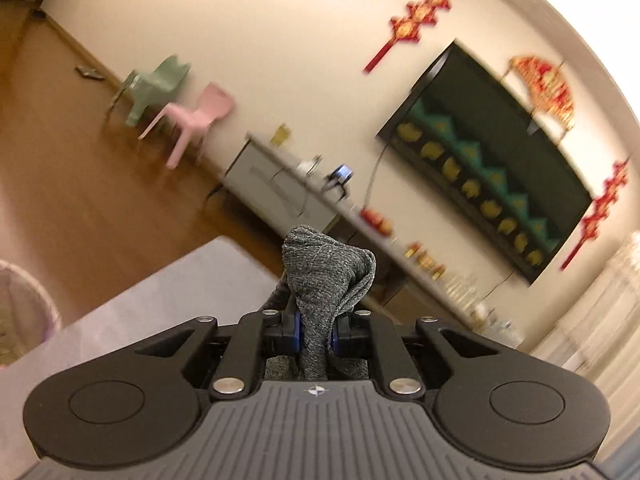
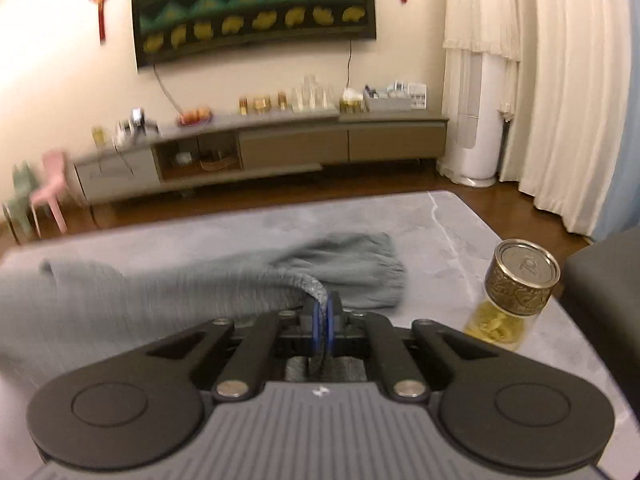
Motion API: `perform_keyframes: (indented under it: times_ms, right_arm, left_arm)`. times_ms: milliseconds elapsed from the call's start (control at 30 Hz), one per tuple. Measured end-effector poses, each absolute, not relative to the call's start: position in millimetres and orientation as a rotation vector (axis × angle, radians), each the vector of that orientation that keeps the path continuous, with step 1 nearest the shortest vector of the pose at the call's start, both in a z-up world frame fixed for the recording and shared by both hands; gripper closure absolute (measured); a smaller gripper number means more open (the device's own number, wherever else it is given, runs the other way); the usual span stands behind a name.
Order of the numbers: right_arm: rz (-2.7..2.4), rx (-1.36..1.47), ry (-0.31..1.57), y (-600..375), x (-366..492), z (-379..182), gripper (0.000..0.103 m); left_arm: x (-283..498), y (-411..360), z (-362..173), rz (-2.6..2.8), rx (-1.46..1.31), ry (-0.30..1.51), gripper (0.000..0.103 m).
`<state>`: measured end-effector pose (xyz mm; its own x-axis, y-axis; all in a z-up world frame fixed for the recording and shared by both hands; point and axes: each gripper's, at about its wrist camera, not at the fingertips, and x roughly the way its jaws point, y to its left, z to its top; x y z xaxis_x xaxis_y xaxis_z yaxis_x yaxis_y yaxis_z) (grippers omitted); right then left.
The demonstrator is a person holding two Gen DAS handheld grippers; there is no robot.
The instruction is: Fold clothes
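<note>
Grey knit garment (image 2: 224,276) lies stretched across the grey marble-look table (image 2: 440,216), reaching toward its far right corner, with one edge pinched tight between the jaws of the right gripper (image 2: 323,312). Only the right wrist view shows this spread of cloth; the left wrist view shows a bunched fold of the garment (image 1: 328,276) standing up out of the left gripper (image 1: 316,332), which is clenched on it, above the table's (image 1: 160,300) far edge. Near the right edge of the table, apart from the cloth, stands one glass jar (image 2: 516,288) with an ornate brass-coloured lid and yellow contents. Beyond the table a long TV cabinet (image 2: 280,140) carries glasses and fruit beneath a wall screen (image 2: 252,4). Two small chairs, one pink (image 1: 196,116) and one green (image 1: 156,84), stand by the wall. White curtains (image 2: 568,92) hang at the right; both views are blurred
</note>
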<state>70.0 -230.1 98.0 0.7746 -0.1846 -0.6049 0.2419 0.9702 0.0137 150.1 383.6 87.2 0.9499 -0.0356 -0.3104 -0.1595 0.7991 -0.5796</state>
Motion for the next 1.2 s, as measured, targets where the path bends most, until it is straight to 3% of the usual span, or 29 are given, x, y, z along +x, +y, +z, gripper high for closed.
perform_keyframes:
  times_ms: [300,400,500,567,667,800,867,1133,1200]
  right_arm:
    - [-0.174,0.018,0.693,-232.4,26.3,93.5,0.099]
    - [-0.184,-0.138,0.799,-234.4,10.8,81.5,0.098]
    - [-0.228,-0.217,0.872,-240.6,9.4,72.0,0.09]
    - [-0.235,-0.173,0.856,-248.4,12.7,77.5,0.07]
    - [-0.222,-0.094,0.791,-249.0,25.6,92.6,0.065]
    - [-0.171,0.008,0.694,-232.7,50.4,106.9,0.063]
    - [-0.125,0.02,0.669,-212.8,65.8,108.5,0.057]
    - [0.186,-0.171,0.693,-58.3,136.5,80.2,0.054]
    - [0.248,-0.187,0.694,-23.9,146.1,76.3,0.053]
  left_arm:
    - [70.9,377.3,112.1,-0.069,-0.606,0.302,0.09]
    - [44.6,352.7,109.2,-0.087,-0.438,0.386,0.088]
    - [18.3,318.5,97.3,-0.109,-0.211,0.502,0.085]
    - [-1.6,304.7,91.6,-0.167,-0.134,0.546,0.069]
    - [-26.0,303.7,94.4,-0.208,-0.099,0.554,0.047]
    - [-26.8,340.5,113.7,-0.175,-0.262,0.478,0.029]
    - [-11.4,357.0,115.9,-0.151,-0.349,0.469,0.017]
    - [125.5,341.8,35.8,0.043,-0.257,0.848,0.016]
    - [139.4,340.0,21.4,0.08,-0.226,0.888,0.023]
